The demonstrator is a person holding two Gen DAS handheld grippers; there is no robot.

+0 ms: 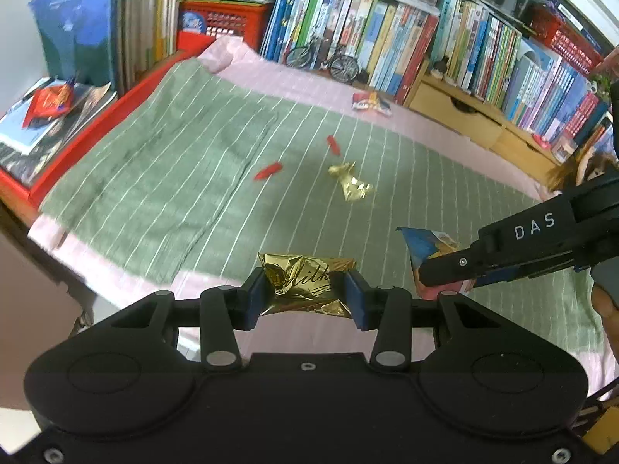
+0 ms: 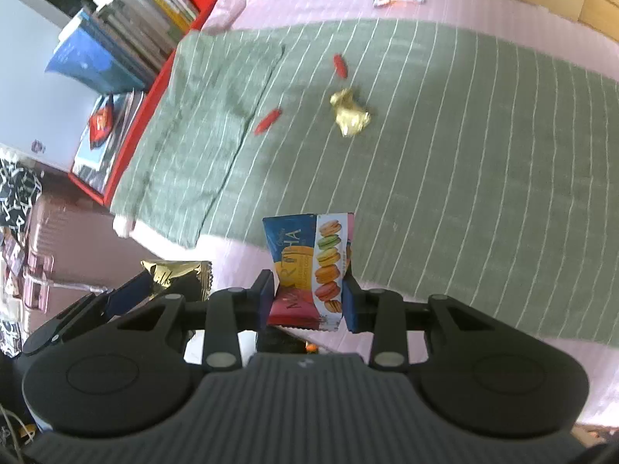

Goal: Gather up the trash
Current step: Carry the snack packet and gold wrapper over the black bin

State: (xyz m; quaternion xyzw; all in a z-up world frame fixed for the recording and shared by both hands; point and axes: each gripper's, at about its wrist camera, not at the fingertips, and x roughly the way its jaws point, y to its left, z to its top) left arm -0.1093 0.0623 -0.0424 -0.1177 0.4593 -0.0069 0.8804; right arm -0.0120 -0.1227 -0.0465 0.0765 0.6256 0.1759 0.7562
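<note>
My left gripper [image 1: 306, 290] is shut on a gold "Milk" wrapper [image 1: 305, 278], held above the near edge of the bed. My right gripper [image 2: 305, 294] is shut on a blue and red macaron packet [image 2: 309, 263]; the left wrist view shows that packet [image 1: 425, 245] at the right. In the right wrist view the gold "Milk" wrapper [image 2: 178, 274] shows at the lower left. On the green striped blanket [image 1: 174, 162] lie a crumpled gold foil [image 1: 350, 181], two red scraps [image 1: 269, 171] [image 1: 332, 144] and, farther back on the pink sheet, a red and white wrapper [image 1: 369, 103].
Rows of books [image 1: 425, 34] and a toy bicycle [image 1: 323, 58] line the far side of the bed. A red shelf at the left holds books and a red wrapper [image 1: 48, 102]. Wooden drawers [image 1: 456, 116] stand at the back right. A pink suitcase [image 2: 58, 239] stands beside the bed.
</note>
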